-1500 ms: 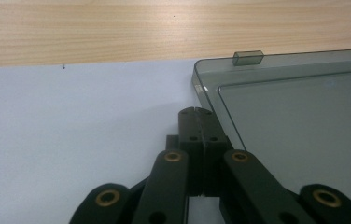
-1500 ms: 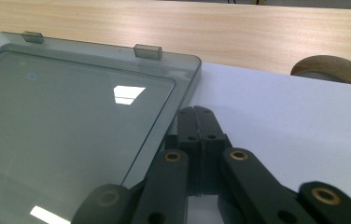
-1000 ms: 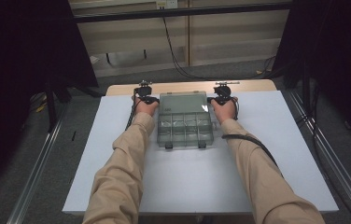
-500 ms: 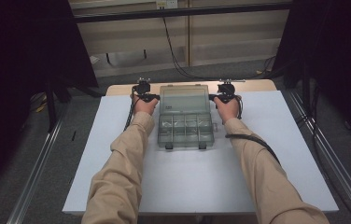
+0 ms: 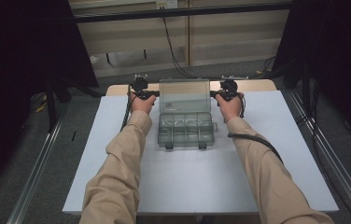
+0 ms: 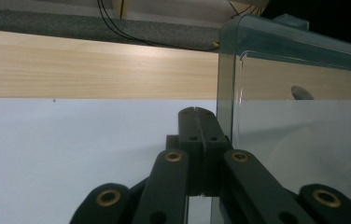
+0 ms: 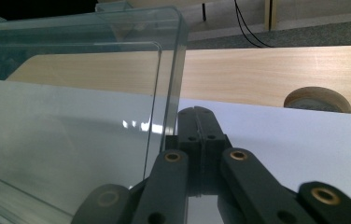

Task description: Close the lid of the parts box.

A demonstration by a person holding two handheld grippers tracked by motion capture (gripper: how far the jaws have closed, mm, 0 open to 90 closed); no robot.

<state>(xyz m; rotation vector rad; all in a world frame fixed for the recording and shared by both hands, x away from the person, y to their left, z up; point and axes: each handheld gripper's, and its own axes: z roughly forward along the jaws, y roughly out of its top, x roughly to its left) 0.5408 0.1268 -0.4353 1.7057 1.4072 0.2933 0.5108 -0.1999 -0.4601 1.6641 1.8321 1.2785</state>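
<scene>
**Box lid standing open, both grippers at its sides**

Clear plastic box (image 5: 186, 130) sits mid-table on the white sheet (image 5: 117, 186), its lid (image 5: 184, 95) raised upright at the far side. Left gripper (image 5: 151, 94) is just beside the lid's left edge, jaws pressed fully together, holding nothing. Right gripper (image 5: 213, 94) is just beside the right edge, jaws likewise closed and empty. Whether either touches the lid cannot be told.

table: white sheet (image 5: 267, 177) on pale wood | floor: grey carpet (image 5: 19, 154) | surroundings: black curtains (image 5: 19, 51)
</scene>
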